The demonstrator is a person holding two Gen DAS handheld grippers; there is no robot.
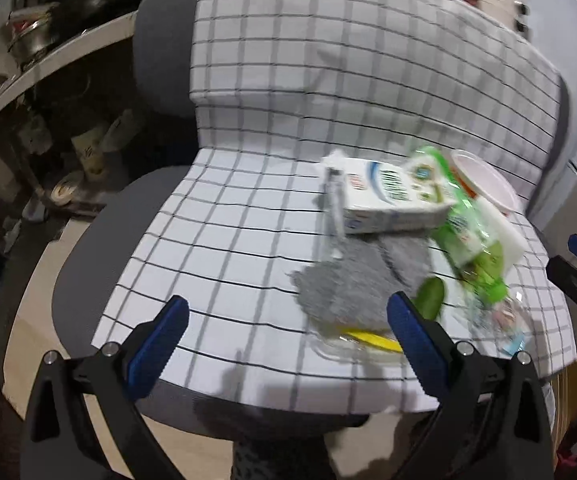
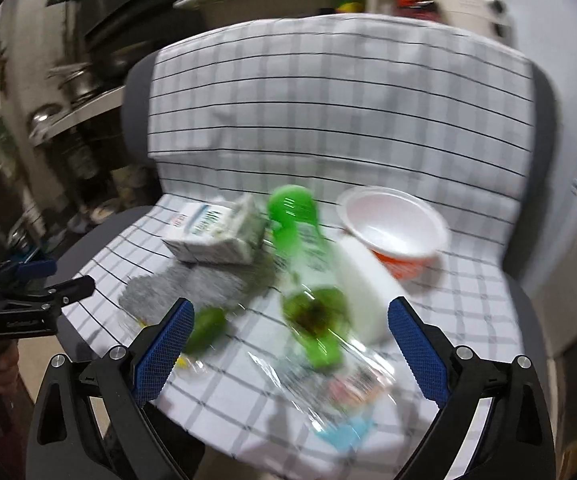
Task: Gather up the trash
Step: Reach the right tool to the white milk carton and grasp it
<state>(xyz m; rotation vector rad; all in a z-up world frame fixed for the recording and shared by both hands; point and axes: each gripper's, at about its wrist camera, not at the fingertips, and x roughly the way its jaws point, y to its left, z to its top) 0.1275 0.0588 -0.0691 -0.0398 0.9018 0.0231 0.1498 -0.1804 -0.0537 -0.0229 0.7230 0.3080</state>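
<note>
- The left gripper (image 1: 286, 322) has its jaws spread wide, with nothing between them. Its blue pads hang above the front part of the chair seat, and they touch nothing.
- The right gripper (image 2: 288, 324) is also wide apart and empty. It hovers over the front edge of the same seat, above the trash.
- Nearest to the right gripper lies a crumpled clear plastic wrapper (image 2: 328, 396) on the checked cloth (image 1: 248, 208) that covers the grey chair (image 1: 160, 52).
- Just behind the wrapper is a green bottle (image 2: 308, 264), lying on its side with one end toward the camera. The picture is blurred here.
- A white block (image 2: 364, 284), maybe a sponge, lies just beside the bottle on its right.
- To the left there is a small green object (image 2: 206, 328), and behind it a grey cloth (image 2: 184, 284), flat on the seat.
- A white carton (image 2: 218, 234) rests partly on the grey cloth.
- Farthest, near the backrest, stands a white and orange bowl (image 2: 394, 224), tilted a little, touching the white block.
</note>
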